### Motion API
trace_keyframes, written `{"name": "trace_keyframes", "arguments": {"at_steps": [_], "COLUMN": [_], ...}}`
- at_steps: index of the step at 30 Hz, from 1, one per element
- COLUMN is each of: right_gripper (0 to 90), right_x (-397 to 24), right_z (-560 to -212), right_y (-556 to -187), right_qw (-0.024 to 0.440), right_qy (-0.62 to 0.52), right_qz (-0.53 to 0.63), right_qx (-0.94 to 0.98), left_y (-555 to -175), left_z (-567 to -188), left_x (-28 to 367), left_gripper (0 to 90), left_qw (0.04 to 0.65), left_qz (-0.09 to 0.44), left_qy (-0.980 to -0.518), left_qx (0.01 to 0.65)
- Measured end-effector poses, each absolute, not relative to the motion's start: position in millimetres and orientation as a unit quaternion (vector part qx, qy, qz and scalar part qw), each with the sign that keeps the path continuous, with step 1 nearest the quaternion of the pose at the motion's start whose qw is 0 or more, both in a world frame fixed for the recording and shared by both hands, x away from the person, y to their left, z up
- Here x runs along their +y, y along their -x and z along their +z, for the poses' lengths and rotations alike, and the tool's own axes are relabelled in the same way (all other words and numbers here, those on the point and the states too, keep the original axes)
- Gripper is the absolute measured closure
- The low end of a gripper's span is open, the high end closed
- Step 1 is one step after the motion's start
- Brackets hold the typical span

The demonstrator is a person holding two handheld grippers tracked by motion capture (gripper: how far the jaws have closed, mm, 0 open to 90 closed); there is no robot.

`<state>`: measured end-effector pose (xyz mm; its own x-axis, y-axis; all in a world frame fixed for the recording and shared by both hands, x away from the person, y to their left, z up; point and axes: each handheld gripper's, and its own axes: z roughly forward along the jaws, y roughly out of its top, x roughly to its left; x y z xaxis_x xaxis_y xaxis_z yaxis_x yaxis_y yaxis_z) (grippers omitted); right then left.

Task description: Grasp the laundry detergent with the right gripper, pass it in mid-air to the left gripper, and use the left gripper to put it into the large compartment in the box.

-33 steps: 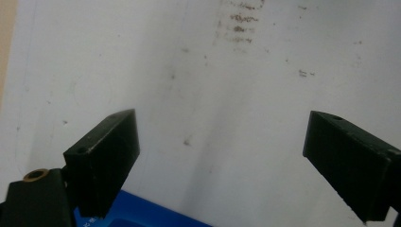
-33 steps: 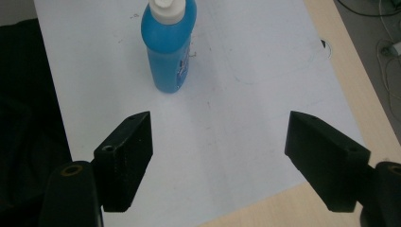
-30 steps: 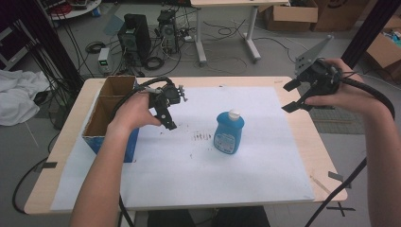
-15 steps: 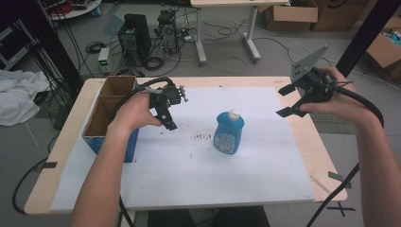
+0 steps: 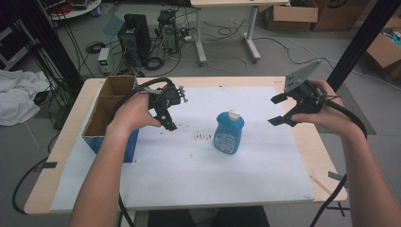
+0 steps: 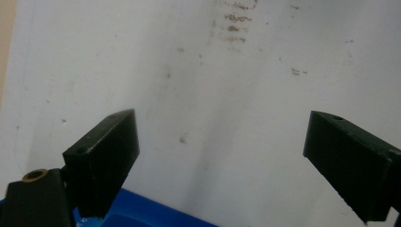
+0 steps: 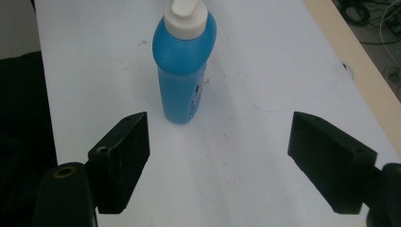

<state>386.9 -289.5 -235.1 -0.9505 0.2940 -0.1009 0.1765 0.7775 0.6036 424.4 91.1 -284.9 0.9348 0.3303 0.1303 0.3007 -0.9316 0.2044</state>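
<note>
Right gripper [image 5: 280, 109]: held above the right side of the table, jaws spread wide with nothing between them, aimed toward the bottle. Against the picture half a second back, it sits a little lower and nearer the bottle.

Left gripper [image 5: 166, 113]: held just beside the cardboard box [image 5: 101, 124], unmoved; in its own view the jaws stand well apart over the white sheet [image 6: 227, 94], holding nothing.

Blue bottle [image 5: 228, 132]: stands upright near the middle of the white sheet, long axis vertical, white cap [image 7: 185, 16] on top, apart from both grippers. Its label faces the person; print too small to read. Position unchanged.

Dark smudges [image 5: 202, 137]: on the sheet just left of the bottle.

Table [image 5: 321, 151]: light wood, edges showing around the sheet.
</note>
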Motion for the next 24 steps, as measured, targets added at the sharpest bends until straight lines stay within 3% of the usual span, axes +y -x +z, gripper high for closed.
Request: {"name": "trace_keyframes", "arguments": {"at_steps": [24], "right_gripper": [21.7], "right_x": [-269.7], "right_z": [-279.3], "right_y": [-389.9], "right_qw": [0.085], "right_qy": [-0.142], "right_qz": [0.354], "right_qx": [0.92], "left_y": [-421.4], "left_z": [-283.0], "left_x": [89.4], "left_gripper": [11.9], "left_qw": [0.093], "left_qz": [0.081], "left_qy": [-0.98], "left_qx": [0.158]}}
